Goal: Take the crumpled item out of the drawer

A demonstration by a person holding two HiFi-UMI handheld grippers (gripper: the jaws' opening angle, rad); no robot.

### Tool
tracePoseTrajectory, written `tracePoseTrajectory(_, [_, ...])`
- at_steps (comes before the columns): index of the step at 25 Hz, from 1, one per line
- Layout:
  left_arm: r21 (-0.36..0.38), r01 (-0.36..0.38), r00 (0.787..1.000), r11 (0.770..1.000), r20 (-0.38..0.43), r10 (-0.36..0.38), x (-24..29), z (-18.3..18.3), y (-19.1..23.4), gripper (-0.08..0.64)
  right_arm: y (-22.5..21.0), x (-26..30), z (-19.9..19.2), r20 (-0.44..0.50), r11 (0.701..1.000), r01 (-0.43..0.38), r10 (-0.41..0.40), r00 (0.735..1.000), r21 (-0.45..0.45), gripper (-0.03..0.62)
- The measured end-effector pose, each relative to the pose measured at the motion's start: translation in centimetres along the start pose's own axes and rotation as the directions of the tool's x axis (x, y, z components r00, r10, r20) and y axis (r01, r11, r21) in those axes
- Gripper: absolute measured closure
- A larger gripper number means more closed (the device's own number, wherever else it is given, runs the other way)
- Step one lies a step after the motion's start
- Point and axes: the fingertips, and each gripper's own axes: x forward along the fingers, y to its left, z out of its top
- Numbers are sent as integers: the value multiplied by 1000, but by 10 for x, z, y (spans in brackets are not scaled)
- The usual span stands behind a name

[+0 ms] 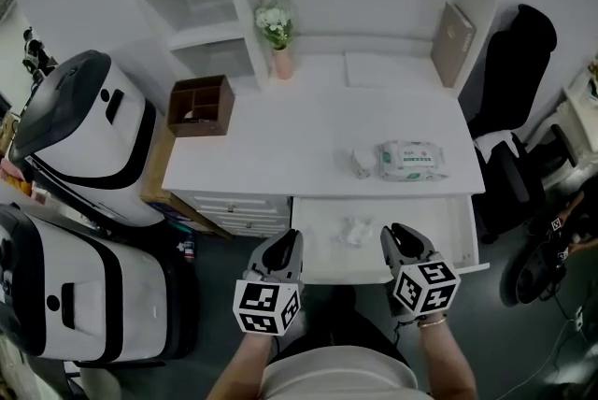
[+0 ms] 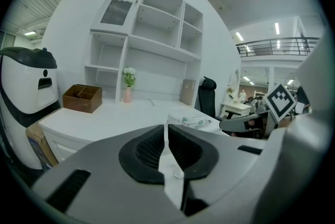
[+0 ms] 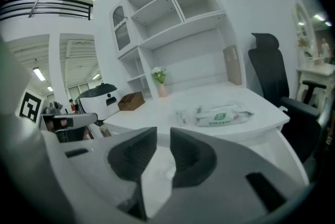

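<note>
The drawer (image 1: 432,211) under the white desk (image 1: 280,146) stands pulled out. A small crumpled white item (image 1: 355,231) lies on its floor, left of centre. My left gripper (image 1: 283,247) hovers at the drawer's front left corner, its jaws almost closed and holding nothing. My right gripper (image 1: 403,244) hangs over the drawer's front edge, to the right of the crumpled item, with a narrow gap between its jaws and nothing in it. In the left gripper view (image 2: 166,129) and the right gripper view (image 3: 163,136), the jaws point across the drawer towards the desk.
On the desk lie a wipes pack (image 1: 409,160) and a small white wad (image 1: 362,163). Further back are a brown organizer box (image 1: 200,106), a flower vase (image 1: 277,35) and a leaning book (image 1: 452,43). White machines (image 1: 89,136) stand left, a black chair (image 1: 514,62) right.
</note>
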Motion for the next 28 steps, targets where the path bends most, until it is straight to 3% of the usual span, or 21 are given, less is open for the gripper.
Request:
tracePoseTrajectory(6, [-15,-45,999,999,-23,44,14,-2,5,549,-10,33,-18,-118,997,-66,62,991,-30,526])
tracePoseTrajectory(13, [-19,-104,994,994,-47,103,22,-4,12,549,-17,69,-41,-249,988,-144,126,960,-58,526])
tracePoseTrajectory(28, [-66,-247,966,967,-94,240,20,-13,36,549,-30,129,-112,-526,968,-229,143,838,-101,526])
